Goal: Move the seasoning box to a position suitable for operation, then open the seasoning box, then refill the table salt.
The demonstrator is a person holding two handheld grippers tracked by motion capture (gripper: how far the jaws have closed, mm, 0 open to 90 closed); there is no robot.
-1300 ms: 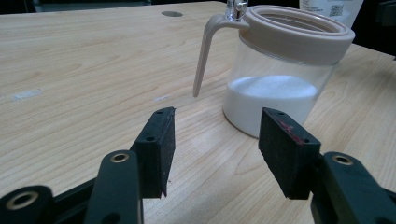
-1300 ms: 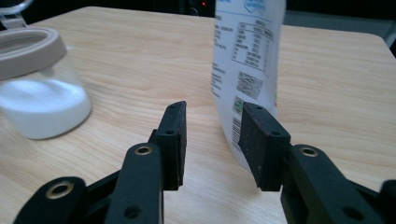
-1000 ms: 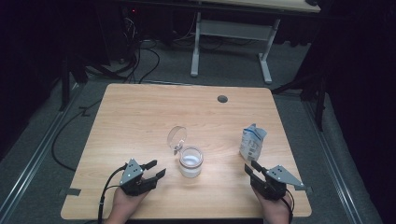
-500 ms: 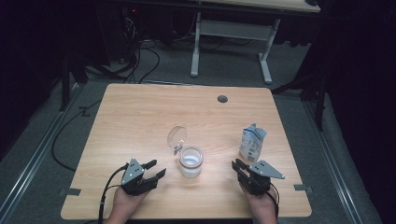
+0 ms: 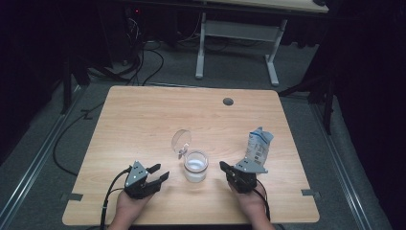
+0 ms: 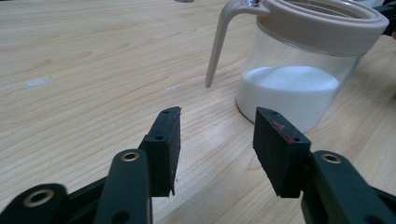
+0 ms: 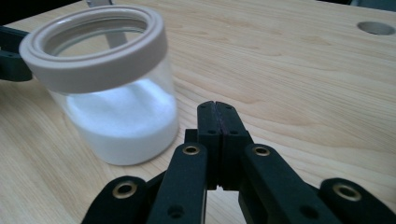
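A glass jar [image 5: 195, 165] with a beige rim and white powder in its lower half stands on the wooden table [image 5: 143, 120], its round flip lid [image 5: 182, 140] tilted open behind it. My left gripper [image 5: 162, 171] rests to the jar's left, open, with nothing between its pads [image 6: 166, 140]; its jaws have just been closing a little. The jar [image 6: 299, 70] sits just ahead and to the right of them. My right gripper [image 5: 223, 166] lies to the jar's right, its jaws having just closed, shut [image 7: 217, 106] on nothing beside the jar [image 7: 112, 88]. A blue-and-white pouch [image 5: 257, 146] stands behind the right gripper.
A round cable hole [image 5: 228, 101] sits near the table's far edge. The near table edge runs just under both hands. Beyond the table stand a white desk frame [image 5: 201, 43] and floor cables [image 5: 139, 62].
My right gripper has slid left from beside the pouch towards the jar, and its jaws have gone from open to shut. The left hand has stayed in place.
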